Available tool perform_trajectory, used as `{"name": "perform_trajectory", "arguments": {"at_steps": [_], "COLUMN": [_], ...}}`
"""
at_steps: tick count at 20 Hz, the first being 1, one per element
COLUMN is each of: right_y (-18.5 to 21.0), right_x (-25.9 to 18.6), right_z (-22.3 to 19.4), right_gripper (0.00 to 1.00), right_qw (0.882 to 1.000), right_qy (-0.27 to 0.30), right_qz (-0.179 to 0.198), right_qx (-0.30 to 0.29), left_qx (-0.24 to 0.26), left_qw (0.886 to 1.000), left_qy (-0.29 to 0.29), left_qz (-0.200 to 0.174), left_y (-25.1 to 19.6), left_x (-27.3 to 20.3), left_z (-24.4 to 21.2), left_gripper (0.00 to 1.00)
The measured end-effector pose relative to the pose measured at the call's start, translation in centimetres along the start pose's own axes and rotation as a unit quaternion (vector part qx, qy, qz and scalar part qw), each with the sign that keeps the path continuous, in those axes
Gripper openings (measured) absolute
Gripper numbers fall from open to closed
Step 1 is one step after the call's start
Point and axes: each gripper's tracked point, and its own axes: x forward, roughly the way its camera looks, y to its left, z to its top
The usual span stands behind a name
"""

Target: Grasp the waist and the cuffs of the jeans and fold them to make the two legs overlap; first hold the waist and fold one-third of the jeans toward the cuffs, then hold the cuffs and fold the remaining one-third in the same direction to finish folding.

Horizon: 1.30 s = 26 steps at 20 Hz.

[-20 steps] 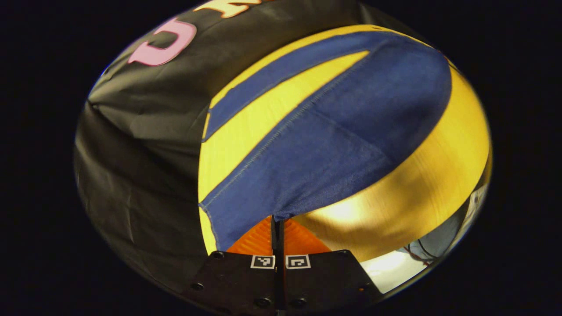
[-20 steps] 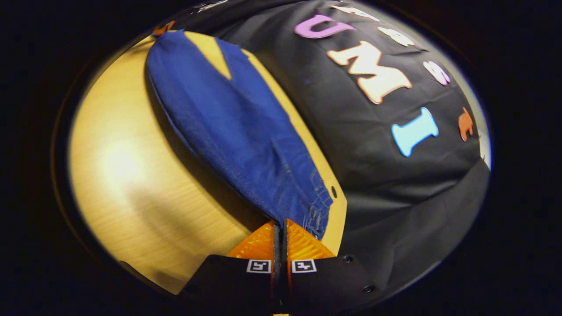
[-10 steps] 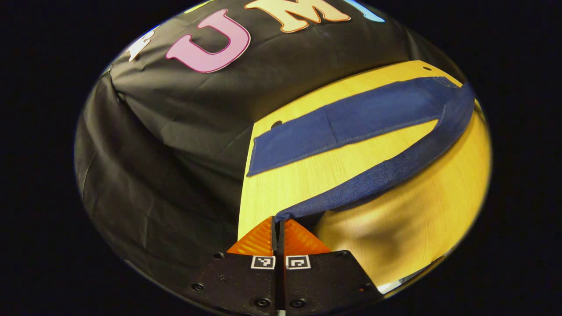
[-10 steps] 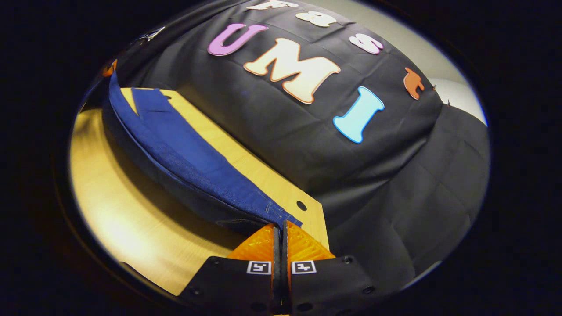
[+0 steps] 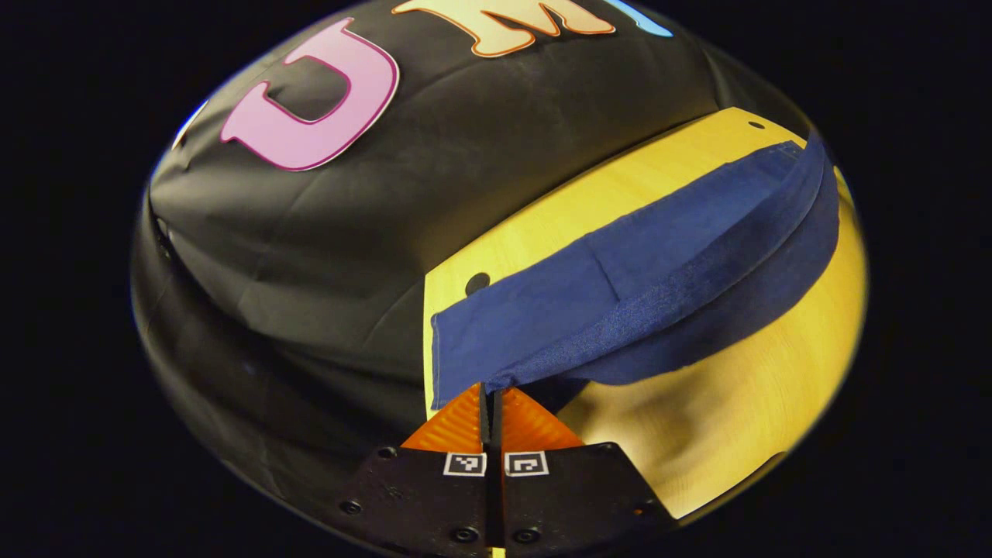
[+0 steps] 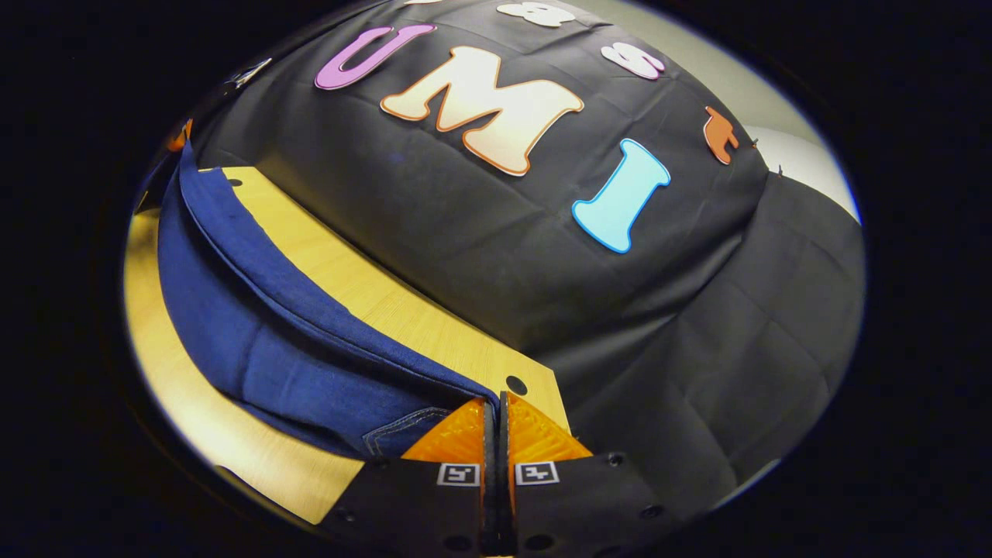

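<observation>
The wooden table [image 5: 744, 403] fills the near and right part of the left gripper view, with the booth's black cloth wall [image 5: 372, 217] beyond its far edge. On it lie the jeans [image 5: 620, 294], long and dark blue, running along the table's far edge. One leg lies flat on the wood and the other is carried over it, its lifted edge hanging just above, so the two legs look nearly overlapped but not yet laid down.

In the right gripper view the jeans [image 6: 256, 341] sweep away to the far left, with pocket stitching close to the fingers, which suggests this end is the waist.

The left gripper [image 5: 491, 395] has its orange fingers pressed together on the cuff end of the upper leg. The right gripper [image 6: 494, 407] likewise pinches the denim between closed fingers.

Judging by this, the lengthwise fold is almost finished; both one-third folds remain.
</observation>
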Motion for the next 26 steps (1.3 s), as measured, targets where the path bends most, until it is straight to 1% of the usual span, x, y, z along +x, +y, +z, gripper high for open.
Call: {"name": "perform_trajectory", "arguments": {"at_steps": [1, 2, 5, 7, 9, 11, 13, 14, 15, 16, 17, 18, 19, 21, 22, 24, 25, 26], "right_y": [0.3, 0.7, 1.9, 3.0, 4.4, 5.6, 6.3, 6.2, 5.6, 5.1, 4.2, 3.5, 2.7, 0.6, -0.3, -2.1, -2.9, -3.6], "right_x": [0.8, 1.8, 4.6, 6.6, 8.2, 9.2, 9.5, 9.5, 9.3, 8.9, 8.5, 8.0, 7.5, 6.4, 5.7, 4.8, 4.8, 4.8], "right_z": [0.1, 0.3, 0.1, 0.1, -0.3, -1.9, -3.0, -3.3, -2.9, -3.0, -3.1, -3.0, -3.3, -5.0, -6.2, -8.9, -10.7, -12.1], "right_gripper": [0.0, 0.02, 0.02, 0.02, 0.02, 0.02, 0.03, 0.27, 0.51, 0.75, 0.99, 1.0, 1.0, 0.99, 0.99, 1.0, 1.0, 0.99], "right_qw": [1.0, 1.0, 1.0, 0.999, 0.999, 0.997, 0.995, 0.994, 0.993, 0.992, 0.991, 0.99, 0.987, 0.98, 0.975, 0.959, 0.948, 0.937], "right_qy": [0.003, 0.006, 0.027, 0.041, 0.053, 0.078, 0.1, 0.106, 0.11, 0.108, 0.105, 0.104, 0.106, 0.116, 0.126, 0.151, 0.166, 0.178], "right_qz": [-0.002, -0.005, -0.01, -0.009, -0.005, -0.003, -0.002, -0.006, -0.018, -0.026, -0.035, -0.04, -0.047, -0.062, -0.069, -0.079, -0.081, -0.084], "right_qx": [-0.001, -0.002, -0.011, -0.02, -0.009, 0.01, 0.027, 0.034, 0.045, 0.06, 0.076, 0.092, 0.108, 0.147, 0.171, 0.228, 0.258, 0.289], "left_qx": [-0.003, -0.003, 0.004, -0.007, -0.026, -0.035, -0.042, -0.049, -0.057, -0.066, -0.076, -0.088, -0.106, -0.149, -0.175, -0.224, -0.239, -0.247], "left_qw": [1.0, 1.0, 0.999, 0.999, 0.998, 0.997, 0.997, 0.996, 0.995, 0.994, 0.993, 0.99, 0.986, 0.975, 0.968, 0.952, 0.947, 0.943], "left_qy": [-0.005, -0.006, -0.011, -0.009, -0.001, 0.005, -0.01, -0.02, -0.038, -0.058, -0.083, -0.107, -0.127, -0.161, -0.173, -0.196, -0.204, -0.213], "left_qz": [-0.006, -0.012, -0.032, -0.037, -0.049, -0.067, -0.071, -0.078, -0.075, -0.061, -0.045, -0.033, -0.027, -0.037, -0.046, -0.063, -0.07, -0.068], "left_y": [0.1, 0.3, 0.0, 0.1, -0.3, -1.3, -1.3, -1.8, -1.7, -0.7, 0.1, 0.5, 0.9, 0.9, 0.5, -1.0, -1.7, -1.9], "left_x": [1.5, 2.8, 7.2, 10.1, 12.3, 13.8, 14.3, 14.8, 15.4, 13.5, 14.4, 13.6, 12.2, 9.2, 8.1, 4.7, 3.0, 1.5], "left_z": [0.8, 1.4, 3.1, 3.7, 3.3, 2.8, 2.7, 3.1, 4.0, 4.9, 5.8, 6.8, 7.9, 9.7, 10.4, 11.9, 12.6, 13.0], "left_gripper": [0.0, 0.0, 0.0, 0.0, 0.0, 0.0, 0.0, 0.0, 0.33, 0.67, 1.0, 1.0, 0.95, 0.95, 0.95, 0.95, 0.95, 0.95]}}
